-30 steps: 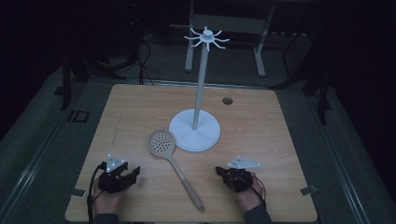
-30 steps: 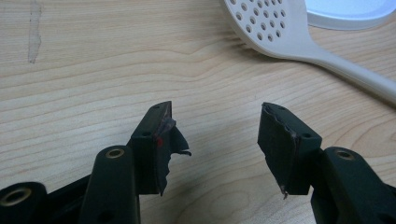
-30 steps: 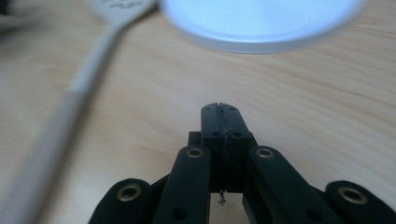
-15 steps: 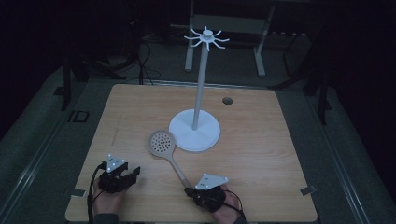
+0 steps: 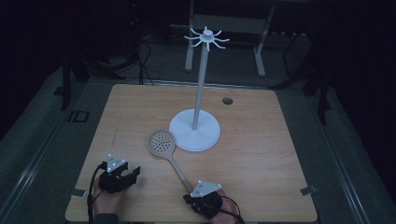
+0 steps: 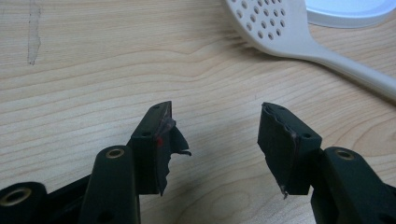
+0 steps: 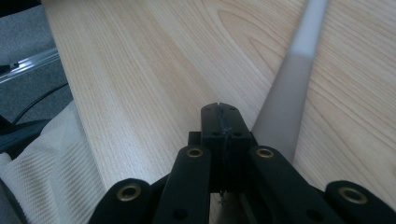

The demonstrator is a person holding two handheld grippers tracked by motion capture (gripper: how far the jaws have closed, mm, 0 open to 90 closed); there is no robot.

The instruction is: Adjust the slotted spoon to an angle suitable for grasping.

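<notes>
A pale slotted spoon [image 5: 162,143] lies flat on the wooden table [image 5: 261,154], its handle running toward the front edge. My right gripper [image 5: 188,198] sits at the handle's near end. Its jaws are shut with nothing between them, and the handle [image 7: 289,93] passes just to the right of my right gripper [image 7: 220,116]. My left gripper [image 5: 134,172] rests at the front left, open and empty. The left gripper view shows my left gripper [image 6: 215,135] over bare wood, with the spoon head [image 6: 275,23] ahead of it to the right.
A white hook stand [image 5: 195,132] with a round base and a tall pole stands mid-table, just beyond the spoon head. A small dark hole [image 5: 227,100] lies at the back right of the table. Pale ribbed cloth [image 7: 42,158] and the table's front edge show left of the right gripper.
My right gripper has moved left along the front of the table, from the right side to the spoon handle's end. The left gripper and the spoon have stayed put.
</notes>
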